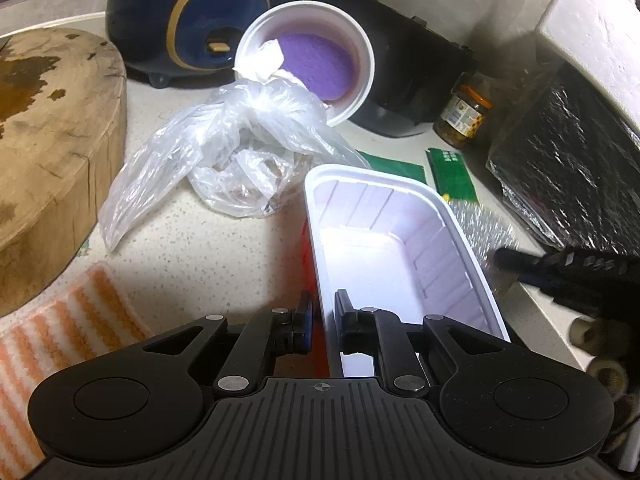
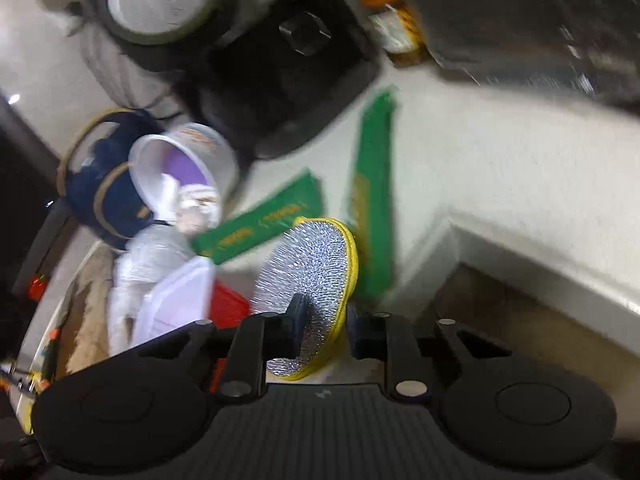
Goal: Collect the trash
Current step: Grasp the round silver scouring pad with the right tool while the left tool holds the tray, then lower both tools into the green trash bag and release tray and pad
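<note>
In the left wrist view my left gripper (image 1: pixel 324 316) is shut on the near wall of a white rectangular plastic tray (image 1: pixel 400 240), which is empty inside. Behind it lie a crumpled clear plastic bag (image 1: pixel 224 152) and a tipped white cup (image 1: pixel 320 60) with a purple bottom and tissue at its mouth. Two green packets (image 1: pixel 452 176) lie flat on the counter. In the blurred right wrist view my right gripper (image 2: pixel 324 320) is shut on a round silver scouring pad (image 2: pixel 312 276) with a yellow rim, held on edge. The same tray (image 2: pixel 176 300) and cup (image 2: pixel 188 160) sit to its left.
A thick wooden chopping block (image 1: pixel 52 140) fills the left, with an orange-striped cloth (image 1: pixel 60 340) in front. A dark blue appliance (image 1: pixel 180 20), a black appliance (image 1: pixel 412 64), a jar (image 1: pixel 464 112) and a black foil bag (image 1: pixel 568 168) crowd the back. Something red (image 1: pixel 308 248) lies under the tray.
</note>
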A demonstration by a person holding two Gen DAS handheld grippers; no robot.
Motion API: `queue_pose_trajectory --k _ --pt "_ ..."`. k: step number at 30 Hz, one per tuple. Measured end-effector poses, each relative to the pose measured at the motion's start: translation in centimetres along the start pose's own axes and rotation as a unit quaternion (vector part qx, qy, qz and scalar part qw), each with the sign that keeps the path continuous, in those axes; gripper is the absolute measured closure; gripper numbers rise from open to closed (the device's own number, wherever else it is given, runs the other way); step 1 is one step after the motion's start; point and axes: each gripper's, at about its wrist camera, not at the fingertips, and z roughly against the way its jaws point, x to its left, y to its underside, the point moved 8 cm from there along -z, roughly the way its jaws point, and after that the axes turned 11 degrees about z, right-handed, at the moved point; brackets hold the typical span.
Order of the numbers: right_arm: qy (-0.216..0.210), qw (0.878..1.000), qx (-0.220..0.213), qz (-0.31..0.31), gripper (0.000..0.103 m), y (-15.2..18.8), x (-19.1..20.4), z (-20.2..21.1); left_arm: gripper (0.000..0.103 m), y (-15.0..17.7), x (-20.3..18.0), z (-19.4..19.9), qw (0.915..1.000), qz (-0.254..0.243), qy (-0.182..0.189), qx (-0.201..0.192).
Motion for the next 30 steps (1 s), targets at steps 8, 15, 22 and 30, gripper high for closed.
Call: queue_pose_trajectory --k 8,15,22,30 --pt "-0.025 0.996 -0.021 0.079 0.085 -1.9 3.9 0.0 0.089 0.1 -0.5 -0.4 1.0 -0.004 0.006 0.006" --pt "-0.013 0.999 0.007 0.037 0.086 -1.5 2.3 -2.7 0.089 -0.2 0.2 -0.2 0.9999 0.011 0.007 -0.004" --pt "0.004 0.998 -0.02 0.062 0.089 -2.4 3.2 -0.9 0.089 -0.7 -0.1 0.2 0.9997 0.008 0.018 -0.012" --pt "0.076 0.993 -0.054 0.073 0.089 -2.7 3.8 1.9 0.09 -0.3 -0.9 0.5 0.9984 -0.024 0.05 -0.005"
